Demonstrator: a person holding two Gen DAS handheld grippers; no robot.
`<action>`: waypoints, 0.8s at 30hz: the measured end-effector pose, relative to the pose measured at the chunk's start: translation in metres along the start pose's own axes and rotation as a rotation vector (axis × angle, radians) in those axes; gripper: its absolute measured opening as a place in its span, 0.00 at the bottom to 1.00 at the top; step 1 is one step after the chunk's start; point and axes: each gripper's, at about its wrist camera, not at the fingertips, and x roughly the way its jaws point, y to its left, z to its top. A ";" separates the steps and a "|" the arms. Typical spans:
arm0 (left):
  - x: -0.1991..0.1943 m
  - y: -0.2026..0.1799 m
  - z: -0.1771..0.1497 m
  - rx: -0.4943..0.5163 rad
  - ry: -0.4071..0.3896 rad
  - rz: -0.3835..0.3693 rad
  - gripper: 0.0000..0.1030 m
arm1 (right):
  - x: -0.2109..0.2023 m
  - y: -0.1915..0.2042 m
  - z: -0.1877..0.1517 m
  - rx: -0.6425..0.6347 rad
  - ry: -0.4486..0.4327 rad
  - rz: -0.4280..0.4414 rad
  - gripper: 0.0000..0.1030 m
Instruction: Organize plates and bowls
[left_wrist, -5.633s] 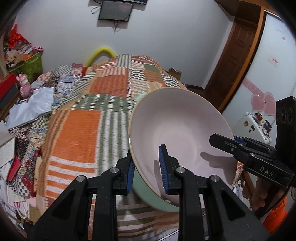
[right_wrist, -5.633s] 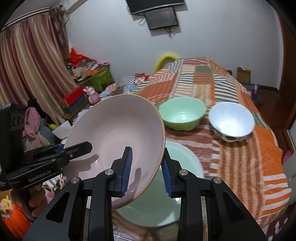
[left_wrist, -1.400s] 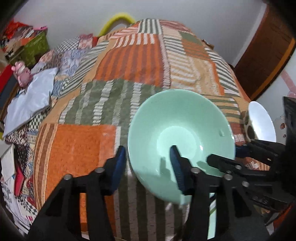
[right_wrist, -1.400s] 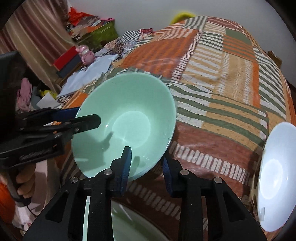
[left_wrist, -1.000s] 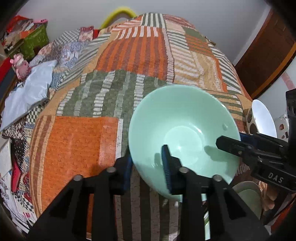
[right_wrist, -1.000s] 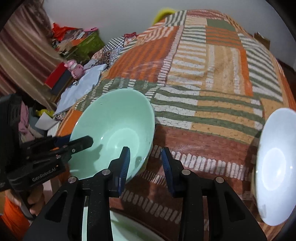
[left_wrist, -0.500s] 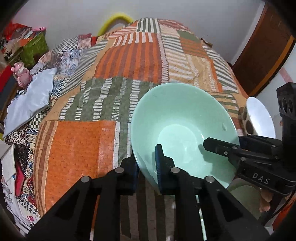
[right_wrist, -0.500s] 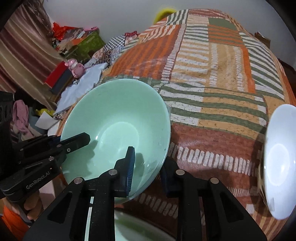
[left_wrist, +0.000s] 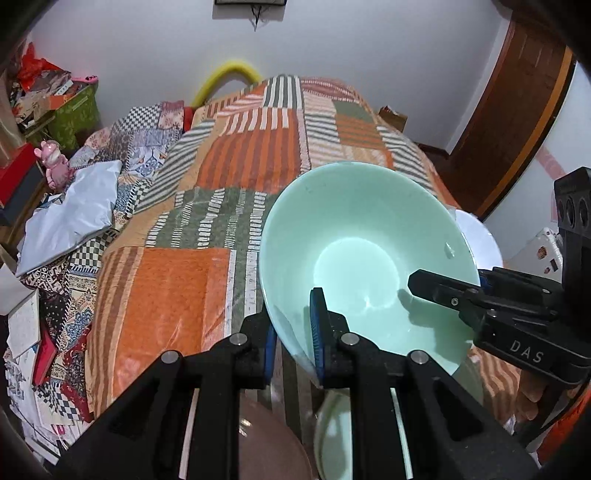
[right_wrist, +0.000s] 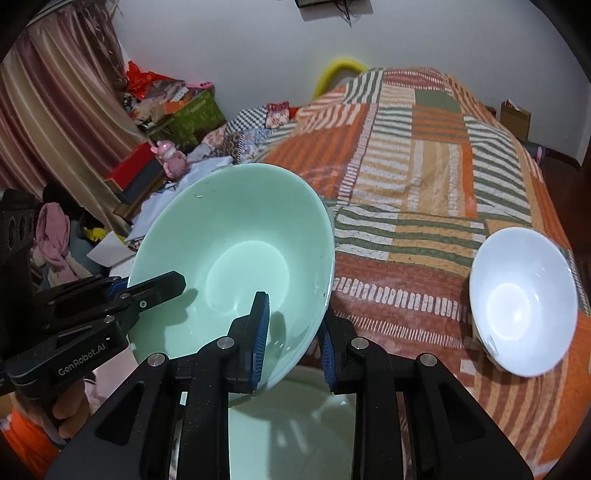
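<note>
A mint green bowl (left_wrist: 365, 254) is held in the air, tilted, above the striped bedspread (left_wrist: 255, 155). My left gripper (left_wrist: 293, 332) is shut on its near rim; my right gripper (right_wrist: 293, 328) is shut on the opposite rim. The bowl also shows in the right wrist view (right_wrist: 236, 251). Below it lie a larger pale green dish (right_wrist: 295, 421) and a pink bowl (left_wrist: 266, 443), both partly hidden by the gripper bodies. A white bowl (right_wrist: 521, 299) rests on the bedspread to the right.
Left of the bed are a white sheet (left_wrist: 70, 218), patterned cloth, a pink toy (left_wrist: 53, 162) and boxes. A curtain (right_wrist: 48, 110) hangs on the left. A wooden door (left_wrist: 513, 122) stands at the right. The bed's front edge is near the dishes.
Earlier both grippers held the pink bowl; it now lies low by the pale green dish. Both grippers closed on the green bowl's rims and lifted it off the bedspread toward me.
</note>
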 end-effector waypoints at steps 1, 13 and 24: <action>-0.005 -0.001 -0.001 0.000 -0.007 -0.001 0.15 | -0.004 0.002 -0.001 -0.003 -0.007 0.002 0.22; -0.060 0.001 -0.028 -0.006 -0.066 0.006 0.15 | -0.029 0.027 -0.020 -0.040 -0.041 0.023 0.22; -0.091 0.023 -0.061 -0.034 -0.082 0.032 0.15 | -0.031 0.058 -0.038 -0.072 -0.041 0.058 0.22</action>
